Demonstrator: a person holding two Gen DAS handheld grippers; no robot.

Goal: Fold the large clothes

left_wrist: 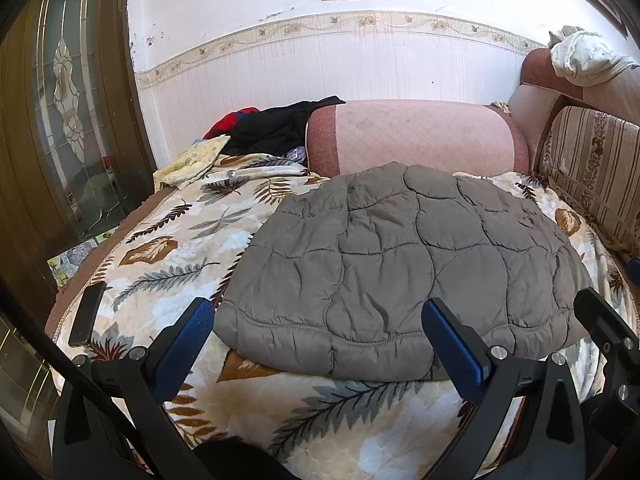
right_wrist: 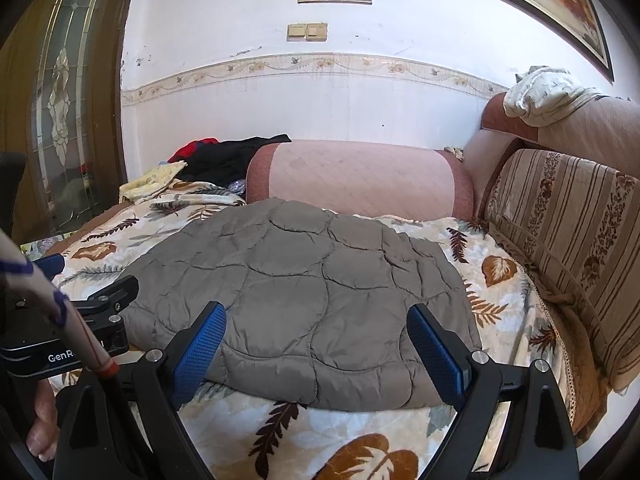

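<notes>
A grey quilted jacket (left_wrist: 400, 264) lies folded into a compact flat block on the leaf-patterned blanket (left_wrist: 168, 248) of a sofa. It also shows in the right wrist view (right_wrist: 304, 296). My left gripper (left_wrist: 320, 324) is open and empty, its blue pads just in front of the jacket's near edge. My right gripper (right_wrist: 316, 332) is open and empty, also at the jacket's near edge, further right. The right gripper's black body shows in the left wrist view (left_wrist: 608, 336). The left gripper's body shows in the right wrist view (right_wrist: 108, 304).
A black phone (left_wrist: 86, 314) lies on the blanket at the near left. A pink bolster (left_wrist: 416, 136) sits behind the jacket. Dark and red clothes (left_wrist: 276, 124) are piled at the back left. Striped back cushions (left_wrist: 592, 176) line the right side. A wooden glass door (left_wrist: 68, 100) stands left.
</notes>
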